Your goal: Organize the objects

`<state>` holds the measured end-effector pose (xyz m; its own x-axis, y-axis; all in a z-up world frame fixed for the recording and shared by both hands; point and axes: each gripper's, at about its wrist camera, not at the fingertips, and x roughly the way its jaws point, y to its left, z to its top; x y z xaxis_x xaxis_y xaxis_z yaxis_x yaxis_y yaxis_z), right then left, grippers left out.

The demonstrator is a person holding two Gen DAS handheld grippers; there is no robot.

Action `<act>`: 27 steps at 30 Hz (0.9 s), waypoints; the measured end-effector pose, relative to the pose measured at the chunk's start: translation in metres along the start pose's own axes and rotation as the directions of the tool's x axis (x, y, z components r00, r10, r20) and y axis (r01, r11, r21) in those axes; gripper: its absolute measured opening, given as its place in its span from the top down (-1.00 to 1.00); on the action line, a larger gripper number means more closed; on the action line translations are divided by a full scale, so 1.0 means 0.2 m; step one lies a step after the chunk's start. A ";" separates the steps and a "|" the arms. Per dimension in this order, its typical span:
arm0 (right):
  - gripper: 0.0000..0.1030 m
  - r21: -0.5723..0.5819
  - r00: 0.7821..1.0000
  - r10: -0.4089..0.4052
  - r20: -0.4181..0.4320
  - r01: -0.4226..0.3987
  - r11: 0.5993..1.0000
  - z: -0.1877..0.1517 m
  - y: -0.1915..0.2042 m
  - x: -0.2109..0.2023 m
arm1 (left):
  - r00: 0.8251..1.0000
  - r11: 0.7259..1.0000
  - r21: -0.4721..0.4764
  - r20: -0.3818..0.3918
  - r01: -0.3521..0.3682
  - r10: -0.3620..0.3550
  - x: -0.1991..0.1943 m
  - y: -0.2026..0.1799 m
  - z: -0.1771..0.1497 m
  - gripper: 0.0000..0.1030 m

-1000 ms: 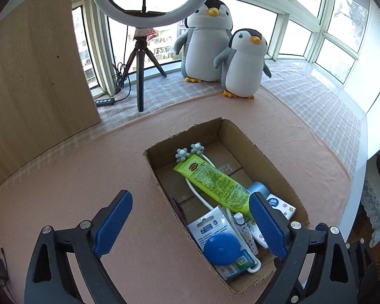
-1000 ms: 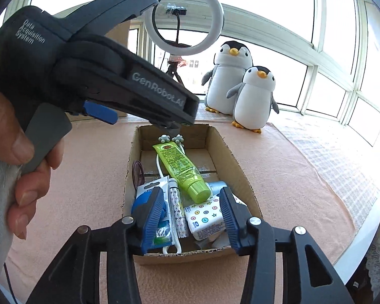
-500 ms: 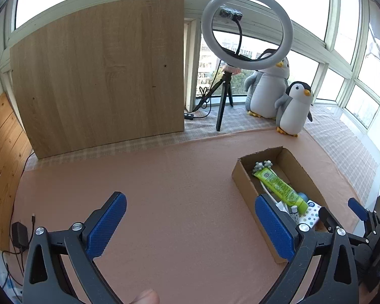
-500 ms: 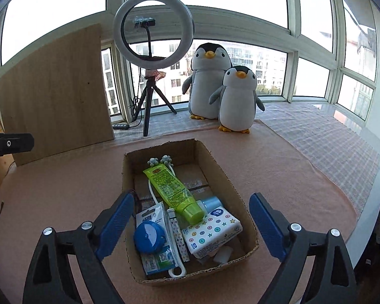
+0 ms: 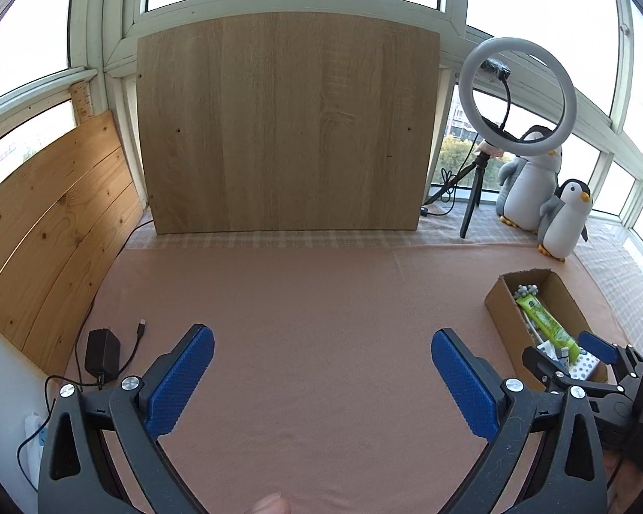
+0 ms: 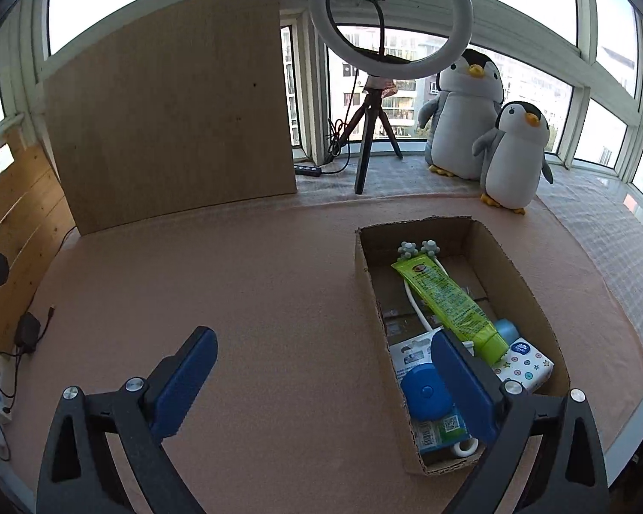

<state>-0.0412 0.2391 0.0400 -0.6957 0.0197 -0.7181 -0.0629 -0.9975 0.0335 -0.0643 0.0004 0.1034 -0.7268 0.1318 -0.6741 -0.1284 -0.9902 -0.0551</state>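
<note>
Cardboard box (image 6: 458,312), open-topped, sits toward the right edge of the desk (image 6: 257,300), its long axis running from the near edge back toward the windows. Inside, the items lie packed side by side, which looks like finished sorting: a green tube (image 6: 448,300) lies along the box's length, cap toward the near end, over a white looped handle with two small flower-shaped heads (image 6: 418,249) at the far end. Near the front are a blue round case (image 6: 426,392) on a printed packet and a dotted tissue pack (image 6: 523,364) in the right near corner.

The right tool (image 6: 321,381) hangs just beside the box's left wall, jaws spread wide and empty, one pad overlapping the box's near end in view. The left tool (image 5: 321,381) is also wide and empty, over the bare pink cloth, facing a leaning wooden board (image 5: 287,128). Two plush penguins (image 6: 484,128) and a ring light (image 6: 392,21) stand at the far edge; a charger (image 5: 103,355) lies at the left edge.
</note>
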 end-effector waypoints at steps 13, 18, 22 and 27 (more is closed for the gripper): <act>-0.91 -0.155 0.997 0.072 -0.010 -0.073 0.985 0.04 0.33 -0.04 | 0.999 1.000 -0.010 -0.038 0.000 0.000 0.03 0.08 -0.10 -1.00; -0.91 -0.161 0.997 0.075 -0.017 -0.077 0.984 0.04 0.34 -0.04 | 0.998 0.999 0.015 -0.038 -0.043 0.044 0.02 0.05 -0.11 -1.00; -0.91 -0.160 0.997 0.076 -0.016 -0.077 0.984 0.04 0.34 -0.05 | 0.998 0.999 0.020 -0.042 -0.046 0.047 0.02 0.03 -0.11 -1.00; -0.91 -0.156 0.997 0.075 -0.019 -0.077 0.985 0.03 0.33 -0.06 | 0.997 0.999 0.017 -0.058 -0.050 0.051 0.02 0.02 -0.12 -1.00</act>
<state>-0.0411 0.1727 0.0552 -0.6849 -0.0564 -0.7265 0.1035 -0.9944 -0.0204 -0.0510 -0.0036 0.0827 -0.6923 0.0784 -0.7174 -0.1031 -0.9946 -0.0092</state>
